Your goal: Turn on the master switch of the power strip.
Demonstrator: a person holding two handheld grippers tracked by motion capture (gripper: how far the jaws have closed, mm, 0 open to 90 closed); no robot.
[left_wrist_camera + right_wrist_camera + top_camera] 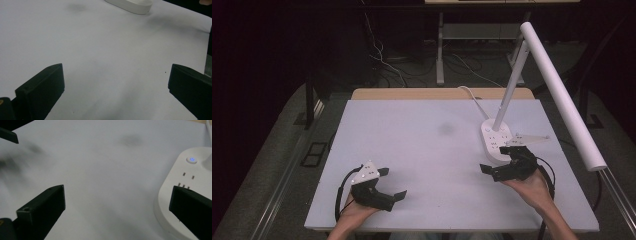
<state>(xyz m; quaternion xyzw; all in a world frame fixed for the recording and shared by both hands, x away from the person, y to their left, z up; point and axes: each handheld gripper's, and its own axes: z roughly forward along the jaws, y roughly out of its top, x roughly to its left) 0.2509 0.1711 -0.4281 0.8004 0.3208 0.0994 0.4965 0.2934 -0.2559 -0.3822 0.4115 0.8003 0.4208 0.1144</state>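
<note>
The lamp base (495, 139) stands at the counter's (422, 150) right side, just beside the right tongs (500, 161), wide open and empty, far nearer than the left tongs (392, 184), likewise open and empty.

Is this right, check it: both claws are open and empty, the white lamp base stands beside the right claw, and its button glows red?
Not quite: the button on the lamp base glows blue, not red, as the right gripper view shows. The rest holds: the left claw and right claw are open and empty, and the base stands beside the right one.
</note>
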